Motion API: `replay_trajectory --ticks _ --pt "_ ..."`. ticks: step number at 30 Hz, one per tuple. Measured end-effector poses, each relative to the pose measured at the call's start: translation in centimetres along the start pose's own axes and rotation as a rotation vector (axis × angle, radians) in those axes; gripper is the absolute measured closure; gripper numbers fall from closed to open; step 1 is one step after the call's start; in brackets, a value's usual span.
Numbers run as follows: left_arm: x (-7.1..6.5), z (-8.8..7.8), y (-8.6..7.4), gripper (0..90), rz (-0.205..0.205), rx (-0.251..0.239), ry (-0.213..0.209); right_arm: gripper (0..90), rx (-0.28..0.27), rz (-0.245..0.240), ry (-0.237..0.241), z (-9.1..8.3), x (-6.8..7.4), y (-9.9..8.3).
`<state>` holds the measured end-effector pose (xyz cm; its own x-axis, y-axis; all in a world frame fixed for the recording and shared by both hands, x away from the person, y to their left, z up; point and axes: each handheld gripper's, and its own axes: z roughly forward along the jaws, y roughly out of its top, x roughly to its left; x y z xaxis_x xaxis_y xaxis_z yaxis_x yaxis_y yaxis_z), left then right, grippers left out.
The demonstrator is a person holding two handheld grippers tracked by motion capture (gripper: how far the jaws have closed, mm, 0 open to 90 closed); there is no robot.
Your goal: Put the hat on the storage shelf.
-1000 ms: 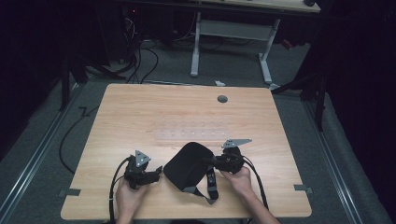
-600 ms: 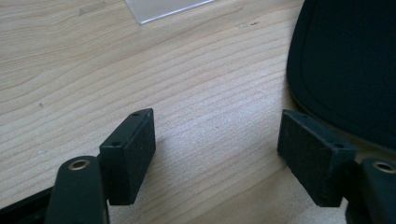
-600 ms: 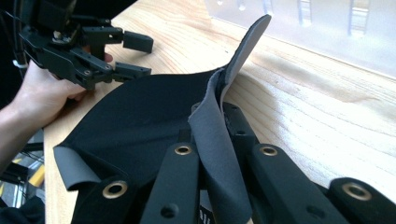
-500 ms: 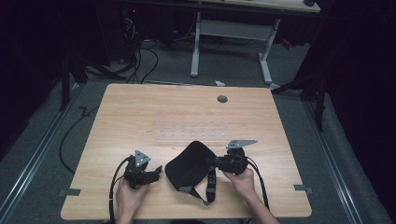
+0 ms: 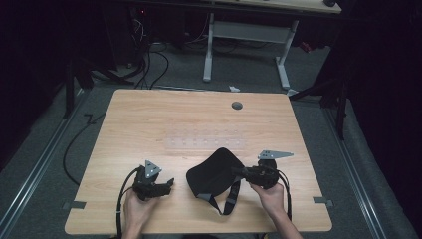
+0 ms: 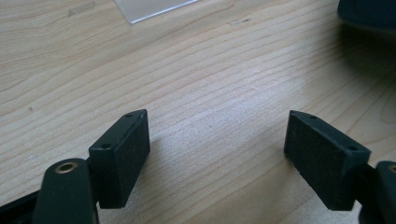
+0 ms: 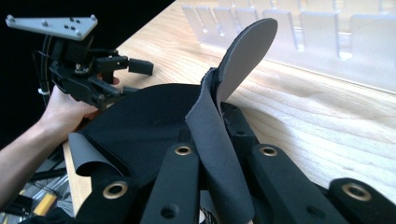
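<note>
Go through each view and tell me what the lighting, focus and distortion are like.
High view: the light wooden table is evenly lit, the surrounding floor is dark, and the picture is soft. Left gripper view: bright and sharp wood grain that bows as if through a wide lens, with soft shadows under the open left hand-held gripper. Right gripper view: the black fabric eye mask is close and slightly blurred, and beyond the table edge it is black.
</note>
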<state>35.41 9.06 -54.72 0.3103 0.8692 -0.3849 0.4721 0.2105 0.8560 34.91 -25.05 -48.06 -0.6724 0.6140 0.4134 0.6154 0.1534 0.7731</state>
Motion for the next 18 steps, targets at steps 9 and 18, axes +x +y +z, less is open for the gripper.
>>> replay_trajectory --ticks 9,18 --pt "-1.3 -1.4 0.4 22.9 0.041 -0.023 -0.101 85.2 -0.034 0.027 -0.016 -1.7 0.2 -0.1" --pt "-4.3 -2.9 1.0 22.1 0.103 -0.045 -0.22 85.2 -0.046 0.044 -0.017 -2.0 0.3 0.1"
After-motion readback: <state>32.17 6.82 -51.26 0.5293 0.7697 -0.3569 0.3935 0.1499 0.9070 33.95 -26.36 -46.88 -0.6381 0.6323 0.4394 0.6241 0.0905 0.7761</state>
